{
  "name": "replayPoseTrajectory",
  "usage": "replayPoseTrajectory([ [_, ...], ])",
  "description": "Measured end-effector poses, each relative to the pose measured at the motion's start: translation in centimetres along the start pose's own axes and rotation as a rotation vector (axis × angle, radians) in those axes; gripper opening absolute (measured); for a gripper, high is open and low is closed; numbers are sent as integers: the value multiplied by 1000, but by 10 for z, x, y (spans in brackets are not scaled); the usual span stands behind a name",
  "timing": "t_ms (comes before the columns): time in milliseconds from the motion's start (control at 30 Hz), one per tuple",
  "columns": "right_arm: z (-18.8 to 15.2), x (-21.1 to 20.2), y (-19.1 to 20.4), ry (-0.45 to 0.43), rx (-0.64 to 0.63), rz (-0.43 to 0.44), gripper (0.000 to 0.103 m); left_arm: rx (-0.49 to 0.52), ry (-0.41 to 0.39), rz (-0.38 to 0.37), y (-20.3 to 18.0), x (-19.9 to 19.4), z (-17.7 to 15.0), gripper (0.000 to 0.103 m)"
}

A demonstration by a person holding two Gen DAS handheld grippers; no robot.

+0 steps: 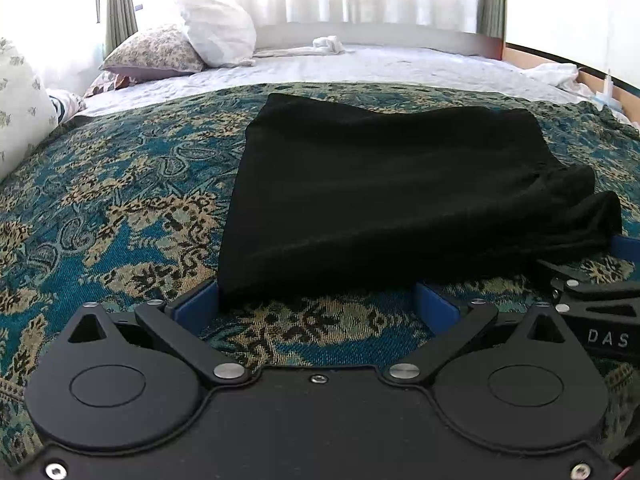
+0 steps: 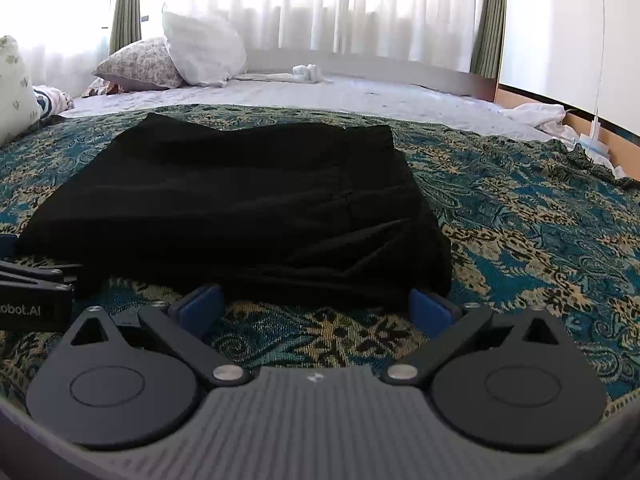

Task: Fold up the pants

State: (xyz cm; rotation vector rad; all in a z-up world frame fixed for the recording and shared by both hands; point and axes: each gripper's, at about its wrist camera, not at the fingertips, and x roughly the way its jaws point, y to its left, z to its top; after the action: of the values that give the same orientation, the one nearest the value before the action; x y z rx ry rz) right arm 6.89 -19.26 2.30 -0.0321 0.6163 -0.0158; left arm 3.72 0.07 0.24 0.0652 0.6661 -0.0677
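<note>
The black pants (image 1: 384, 188) lie folded in a thick stack on a teal patterned bedspread (image 1: 120, 208); they also show in the right wrist view (image 2: 240, 208). My left gripper (image 1: 318, 306) is open at the near left edge of the stack, its blue fingers (image 1: 196, 306) partly hidden under the cloth edge. My right gripper (image 2: 316, 306) is open at the near right edge, its fingertips (image 2: 430, 306) touching the hem. Each gripper shows at the side of the other's view.
Pillows (image 1: 192, 44) sit at the back left on a white sheet (image 1: 360, 68). A white cloth (image 1: 328, 46) lies far back. A wooden bed frame (image 1: 560, 68) and crumpled white fabric (image 2: 540, 118) are at the right.
</note>
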Motion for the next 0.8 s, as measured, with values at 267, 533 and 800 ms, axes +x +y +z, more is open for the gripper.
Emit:
replayPoseTrajectory([
  [267,-4,1,1,-2,2,-10,103,-37,12,6,2,3,3,103],
  [533,-4,1,0,1,2,-5,103,-58,16,14,3,5,2,103],
  [800,-3,3,-2,9,7,-1,103,-54,27,30,1,7,4,103],
])
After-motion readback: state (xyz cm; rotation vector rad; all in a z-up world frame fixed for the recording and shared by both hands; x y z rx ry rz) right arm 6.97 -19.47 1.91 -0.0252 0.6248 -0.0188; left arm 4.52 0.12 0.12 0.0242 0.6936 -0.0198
